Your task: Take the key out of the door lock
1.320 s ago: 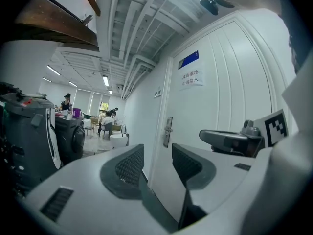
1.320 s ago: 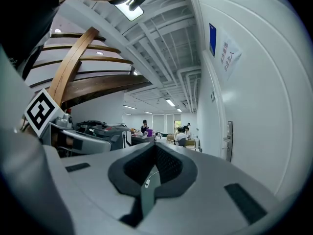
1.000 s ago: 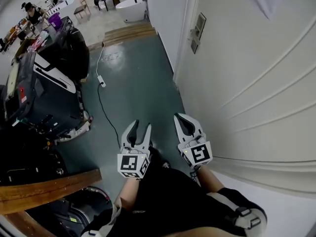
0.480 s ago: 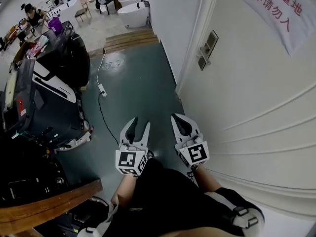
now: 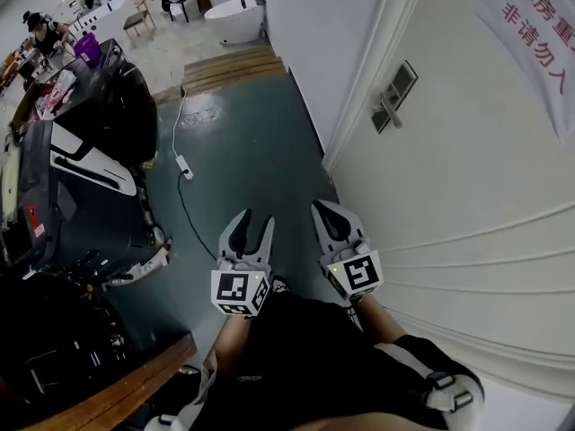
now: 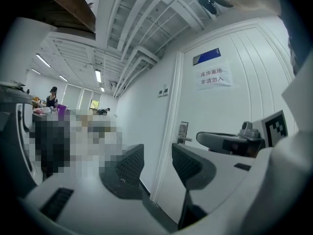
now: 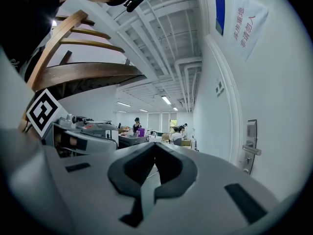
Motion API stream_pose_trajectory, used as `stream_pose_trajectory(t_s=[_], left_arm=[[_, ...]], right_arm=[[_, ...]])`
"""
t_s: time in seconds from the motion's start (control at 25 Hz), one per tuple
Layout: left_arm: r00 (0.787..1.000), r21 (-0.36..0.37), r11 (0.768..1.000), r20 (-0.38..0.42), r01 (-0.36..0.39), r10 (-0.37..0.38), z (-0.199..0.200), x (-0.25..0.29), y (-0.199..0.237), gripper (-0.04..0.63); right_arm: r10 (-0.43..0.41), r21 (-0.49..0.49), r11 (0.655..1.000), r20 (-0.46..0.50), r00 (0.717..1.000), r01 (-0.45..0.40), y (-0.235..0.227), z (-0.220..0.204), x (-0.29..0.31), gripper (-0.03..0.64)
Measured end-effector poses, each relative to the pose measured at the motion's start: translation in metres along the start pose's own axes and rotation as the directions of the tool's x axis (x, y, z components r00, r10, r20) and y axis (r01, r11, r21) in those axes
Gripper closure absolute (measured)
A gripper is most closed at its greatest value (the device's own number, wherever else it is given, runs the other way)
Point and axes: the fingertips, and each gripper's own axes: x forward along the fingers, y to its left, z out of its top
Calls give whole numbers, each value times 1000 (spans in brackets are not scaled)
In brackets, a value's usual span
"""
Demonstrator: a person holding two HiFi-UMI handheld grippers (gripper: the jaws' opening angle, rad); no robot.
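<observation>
Fingers (image 5: 235, 233) hover well apart from door lock (image 5: 393, 97).

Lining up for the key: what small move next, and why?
Probably swing the right gripper rightward toward the lock plate, opening it on the way: the plate sits off to its right, out of reach, jaws together. The key is too small to make out.

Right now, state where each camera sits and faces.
Head view: on the head, facing steeply down at the door; left claw, right claw show.
Left gripper view: on the left claw, facing the door; own jaws apart.
Right gripper view: on the right claw, facing along the door; jaws together.
All share the door lock.
</observation>
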Motion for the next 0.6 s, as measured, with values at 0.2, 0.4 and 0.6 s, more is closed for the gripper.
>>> stream_pose_trajectory(t_s=[0.2,0.4,0.6], left_arm=[[1000,0,1000,11,-9,9,6,-2,30,431],[1000,-17,999,11,-28,29,9,-4,51,430],[999,-23,998,8,-52,53,12,4,66,431]], right_arm=[[23,5,1000,-3,1000,-23,19,-2,30,609],[60,3,998,-17,998,-60,30,-9,54,609],[71,-2,997,-14,997,-71,26,1,73,609]])
